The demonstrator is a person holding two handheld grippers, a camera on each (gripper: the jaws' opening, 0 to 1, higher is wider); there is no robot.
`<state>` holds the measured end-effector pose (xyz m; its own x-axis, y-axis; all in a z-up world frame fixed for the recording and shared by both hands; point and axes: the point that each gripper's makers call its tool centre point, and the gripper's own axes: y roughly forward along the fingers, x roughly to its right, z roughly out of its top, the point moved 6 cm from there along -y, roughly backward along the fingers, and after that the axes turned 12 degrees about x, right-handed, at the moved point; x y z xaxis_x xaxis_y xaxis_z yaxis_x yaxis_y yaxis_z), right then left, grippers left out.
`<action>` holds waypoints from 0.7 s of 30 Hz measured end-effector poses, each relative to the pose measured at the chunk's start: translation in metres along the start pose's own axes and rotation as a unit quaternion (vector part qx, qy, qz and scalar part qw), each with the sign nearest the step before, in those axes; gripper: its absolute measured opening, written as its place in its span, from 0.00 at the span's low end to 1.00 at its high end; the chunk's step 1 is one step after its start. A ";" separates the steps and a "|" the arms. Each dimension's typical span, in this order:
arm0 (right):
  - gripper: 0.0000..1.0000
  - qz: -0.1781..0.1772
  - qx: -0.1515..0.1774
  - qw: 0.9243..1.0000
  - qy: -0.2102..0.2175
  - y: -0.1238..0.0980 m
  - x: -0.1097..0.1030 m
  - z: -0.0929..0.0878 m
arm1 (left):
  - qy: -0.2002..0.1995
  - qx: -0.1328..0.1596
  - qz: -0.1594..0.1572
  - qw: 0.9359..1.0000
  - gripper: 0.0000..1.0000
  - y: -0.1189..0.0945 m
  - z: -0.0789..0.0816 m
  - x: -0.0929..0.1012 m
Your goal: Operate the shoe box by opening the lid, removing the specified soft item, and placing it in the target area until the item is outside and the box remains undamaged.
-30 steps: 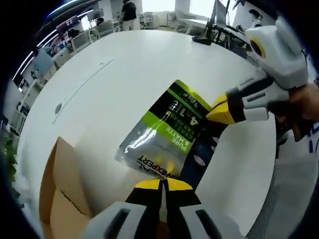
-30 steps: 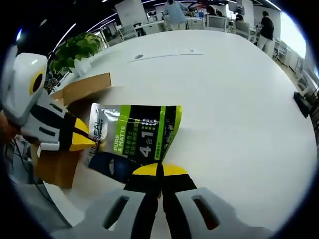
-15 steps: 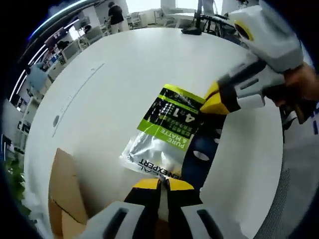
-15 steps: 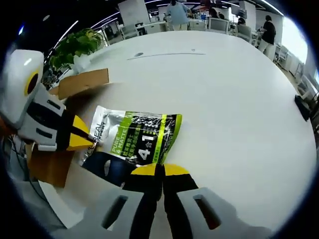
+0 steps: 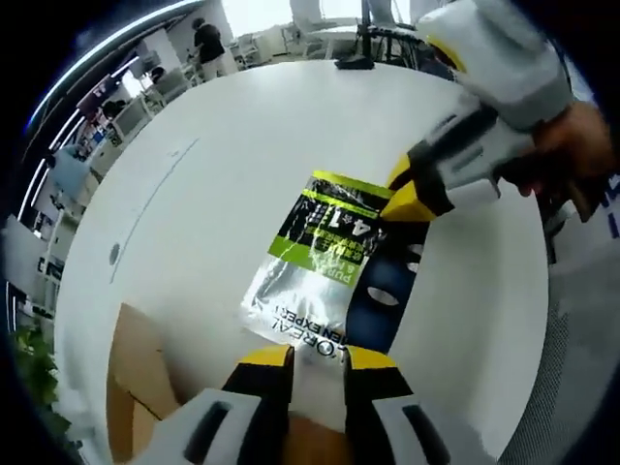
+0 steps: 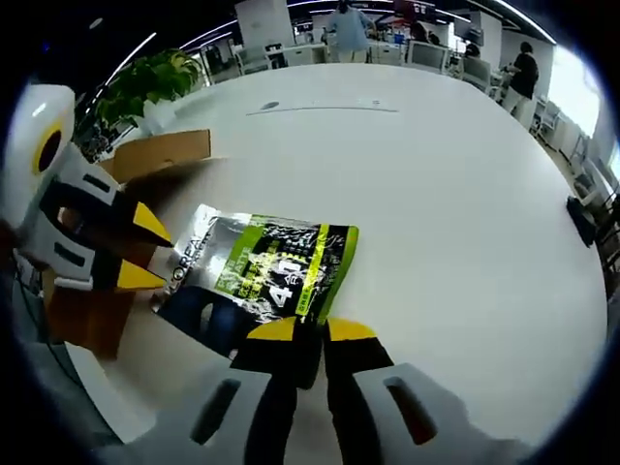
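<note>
Jaws of the left gripper now stand parted with a clear gap and nothing between them; half a second ago they were pinched together at the pouch's near edge. Same on the right gripper: jaws slightly apart, empty, where before they were closed at the pouch's edge. Reading: both grippers have just let go. Just beyond the left jaw tips lies the pouch, a soft silver, green and dark blue packet, flat on the white table; in the right gripper view the pouch lies just ahead of the jaw tips and a little to their left, likewise flat on the table. It hung between the two grippers a second ago and has since settled onto the surface. To the left of the left jaws sits the brown shoe box, its cardboard edge visible; in the right gripper view the shoe box lies beyond and left of the pouch, near but apart from it. Judgement: item is out of the box and set down, so the placing step looks complete; box shows no visible damage. Far off: desks, a plant, people standing.
</note>
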<state>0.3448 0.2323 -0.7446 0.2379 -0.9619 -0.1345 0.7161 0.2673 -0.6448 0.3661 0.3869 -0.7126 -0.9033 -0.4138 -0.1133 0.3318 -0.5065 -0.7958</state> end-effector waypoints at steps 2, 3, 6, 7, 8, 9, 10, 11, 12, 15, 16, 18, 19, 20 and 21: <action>0.09 0.003 -0.001 1.000 0.000 0.001 -0.002 0.000 | 0.005 0.006 0.003 1.000 0.22 -0.003 0.002 0.000; 0.09 0.003 0.000 1.000 -0.003 0.001 -0.002 0.000 | 0.005 0.008 0.005 1.000 0.22 -0.004 0.003 -0.001; 0.10 0.005 0.000 1.000 -0.010 0.002 -0.003 0.002 | -0.010 0.029 0.011 0.999 0.23 -0.013 0.009 -0.003; 0.10 0.005 0.000 1.000 -0.013 0.002 -0.003 0.003 | -0.014 0.033 0.012 0.999 0.24 -0.016 0.009 -0.003; 0.10 0.005 0.000 1.000 -0.015 0.001 -0.003 0.003 | -0.021 0.040 0.013 0.999 0.24 -0.018 0.011 -0.003; 0.10 0.005 0.000 1.000 -0.018 0.001 -0.002 0.004 | -0.032 0.050 0.014 0.998 0.24 -0.022 0.013 -0.003; 0.10 0.006 0.000 1.000 -0.019 0.001 -0.002 0.004 | -0.036 0.056 0.013 0.998 0.25 -0.025 0.014 -0.002; 0.11 0.005 0.002 1.000 -0.023 0.000 -0.001 0.005 | -0.047 0.067 0.012 0.997 0.26 -0.028 0.016 -0.002; 0.11 0.004 0.002 1.000 -0.025 -0.001 -0.001 0.006 | -0.050 0.070 0.012 0.996 0.26 -0.031 0.017 -0.002; 0.13 0.004 0.009 1.000 -0.029 -0.006 0.000 0.012 | -0.061 0.090 0.016 0.994 0.29 -0.042 0.020 -0.003; 0.14 0.004 0.011 0.999 -0.030 -0.007 0.000 0.013 | -0.066 0.096 0.017 0.993 0.30 -0.045 0.021 -0.003; 0.15 0.003 0.013 0.999 -0.037 -0.010 -0.001 0.016 | -0.070 0.107 0.021 0.992 0.31 -0.052 0.023 -0.004; 0.16 0.002 0.014 0.999 -0.039 -0.011 -0.001 0.017 | -0.076 0.117 0.025 0.990 0.31 -0.056 0.024 -0.006; 0.17 0.001 0.016 0.999 -0.040 -0.014 -0.001 0.019 | -0.083 0.124 0.024 0.988 0.32 -0.058 0.025 -0.006; 0.17 0.002 0.017 0.999 -0.040 -0.015 -0.001 0.020 | -0.104 0.134 0.025 0.985 0.33 -0.061 0.026 -0.006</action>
<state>0.3473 0.2307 -0.7194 0.2908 -0.9538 -0.0754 0.7374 0.2736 -0.6176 0.3585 0.4011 -0.6477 -0.8181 -0.5750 -0.0027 0.4601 -0.6517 -0.6030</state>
